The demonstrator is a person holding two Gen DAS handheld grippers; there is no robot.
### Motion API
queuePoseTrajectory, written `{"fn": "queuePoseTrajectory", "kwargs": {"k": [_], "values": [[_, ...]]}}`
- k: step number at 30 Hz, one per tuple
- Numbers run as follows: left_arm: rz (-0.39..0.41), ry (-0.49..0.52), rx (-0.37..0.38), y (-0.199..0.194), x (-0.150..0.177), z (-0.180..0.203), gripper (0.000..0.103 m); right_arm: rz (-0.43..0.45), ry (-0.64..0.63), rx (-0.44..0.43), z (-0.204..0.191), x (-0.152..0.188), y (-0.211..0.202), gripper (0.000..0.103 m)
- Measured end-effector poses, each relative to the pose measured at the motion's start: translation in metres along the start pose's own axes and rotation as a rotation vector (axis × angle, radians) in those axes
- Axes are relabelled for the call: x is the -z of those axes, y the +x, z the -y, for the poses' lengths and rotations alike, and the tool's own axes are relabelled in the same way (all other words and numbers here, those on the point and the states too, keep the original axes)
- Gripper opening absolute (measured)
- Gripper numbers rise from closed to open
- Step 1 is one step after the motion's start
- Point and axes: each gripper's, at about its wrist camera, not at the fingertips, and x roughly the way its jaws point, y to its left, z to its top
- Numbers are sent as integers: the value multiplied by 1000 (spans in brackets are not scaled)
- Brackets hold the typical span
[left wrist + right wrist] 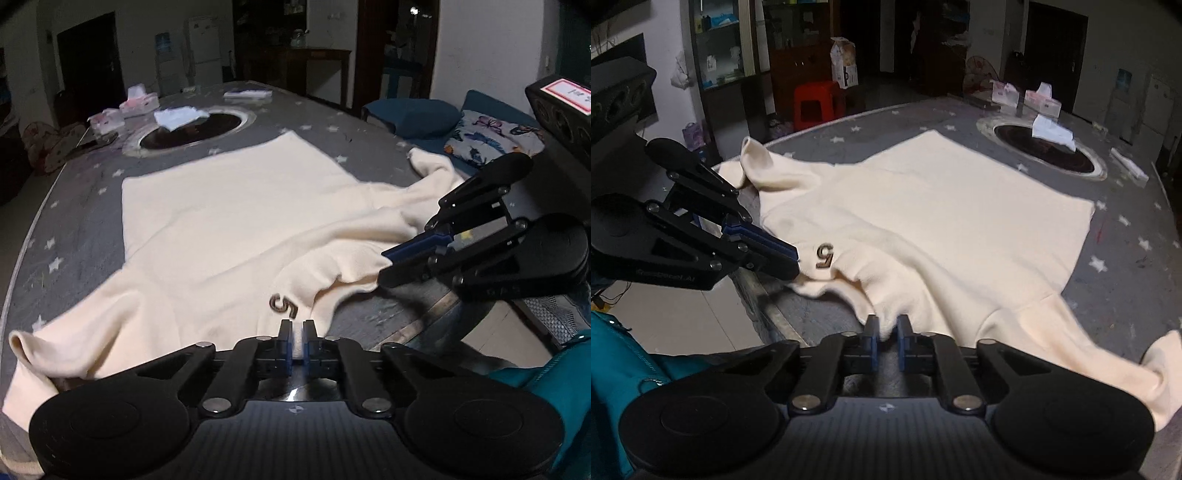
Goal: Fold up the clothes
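Dim room, grey starred table [74, 229], cream sweater [229, 206] spread flat.
Left gripper [297, 328] and right gripper [887, 325] clamped on near collar edge, probably for folding away.

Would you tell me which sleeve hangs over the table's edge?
The sleeve on the left tool's outer side; the other sleeve lies on the table.
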Motion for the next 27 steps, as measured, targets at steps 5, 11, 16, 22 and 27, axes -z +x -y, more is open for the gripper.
{"fn": "queuePoseTrajectory", "kwargs": {"k": [5, 11, 16, 22, 27], "values": [[13, 33, 70, -17, -1, -5, 3, -33, -10, -101, 1, -3, -21, 9], [-52, 49, 134, -14, 7, -11, 6, -31, -25, -161, 5, -4, -34, 15], [32, 7, 85, -21, -9, -28, 6, 49, -4, -102, 17, -18, -33, 17], [55, -158, 18, 13, -26, -58, 6, 1, 17, -124, 16, -15, 8, 18], [72, -269, -60, 42, -37, -87, 6, -19, 27, -146, 14, -11, 22, 19]]}}
